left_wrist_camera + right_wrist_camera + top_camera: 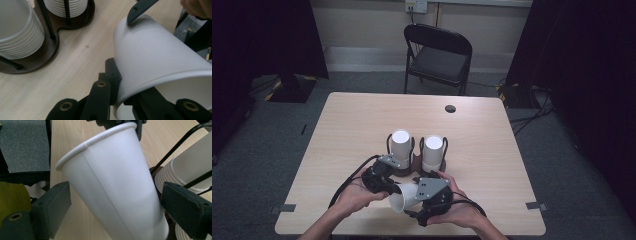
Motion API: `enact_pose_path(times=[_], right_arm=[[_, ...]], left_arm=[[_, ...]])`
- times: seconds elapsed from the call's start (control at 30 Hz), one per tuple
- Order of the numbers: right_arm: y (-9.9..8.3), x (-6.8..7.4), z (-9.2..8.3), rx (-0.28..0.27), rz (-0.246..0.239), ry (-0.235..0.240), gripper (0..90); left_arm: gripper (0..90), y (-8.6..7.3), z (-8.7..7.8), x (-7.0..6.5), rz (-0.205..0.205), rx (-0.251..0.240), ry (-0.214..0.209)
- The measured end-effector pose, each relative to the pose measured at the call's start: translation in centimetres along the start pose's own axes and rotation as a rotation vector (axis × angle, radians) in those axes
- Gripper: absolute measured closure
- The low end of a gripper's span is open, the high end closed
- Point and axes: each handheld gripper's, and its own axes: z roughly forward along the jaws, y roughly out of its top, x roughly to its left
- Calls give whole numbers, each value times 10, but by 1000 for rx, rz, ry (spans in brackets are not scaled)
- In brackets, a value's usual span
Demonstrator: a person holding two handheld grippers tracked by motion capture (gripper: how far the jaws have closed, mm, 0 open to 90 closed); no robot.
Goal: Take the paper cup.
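Note:
A white paper cup (404, 196) lies on its side just above the table's near edge, mouth toward the person. My left gripper (396, 189) is shut on its rim, one jaw inside the wall and one outside (120, 85). My right gripper (418, 194) comes from the other side and straddles the cup's body (117, 185). Its jaws stand wide on either flank, the pads close to the cup's wall but not pressing. Behind stands a dark wooden holder (414, 170) with two stacks of white cups (401, 145) (433, 150) between black rods.
The pale wooden table (492, 160) has a round cable hole (450, 108) at its far side. A black folding chair (439, 55) stands beyond it. Cables trail from both grippers toward the person. The cup stacks (17, 32) (185, 175) are close to both grippers.

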Motion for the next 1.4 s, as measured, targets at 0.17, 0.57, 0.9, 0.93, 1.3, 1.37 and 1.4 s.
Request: enact_pose_path(times=[0.17, 0.57, 0.9, 0.93, 1.3, 1.37, 1.4], right_arm=[[1, 2, 5, 10, -10, -6, 93], [2, 5, 14, 45, -19, 18, 128], [8, 5, 12, 12, -27, 19, 166], [8, 5, 11, 14, -29, 23, 167], [9, 7, 9, -9, -51, -5, 225], [9, 6, 9, -7, -49, -1, 231], [9, 6, 9, -7, -49, -2, 232]], left_arm=[[868, 4, 1, -1, 0, -3, -15], [868, 11, 12, -2, -7, 18, -72], [871, 15, 20, -6, -27, 34, -70], [872, 15, 20, -6, -34, 34, -71], [872, 11, 19, -2, -76, 19, -74], [871, 11, 19, -1, -74, 19, -71], [871, 11, 19, -1, -71, 16, -67]])
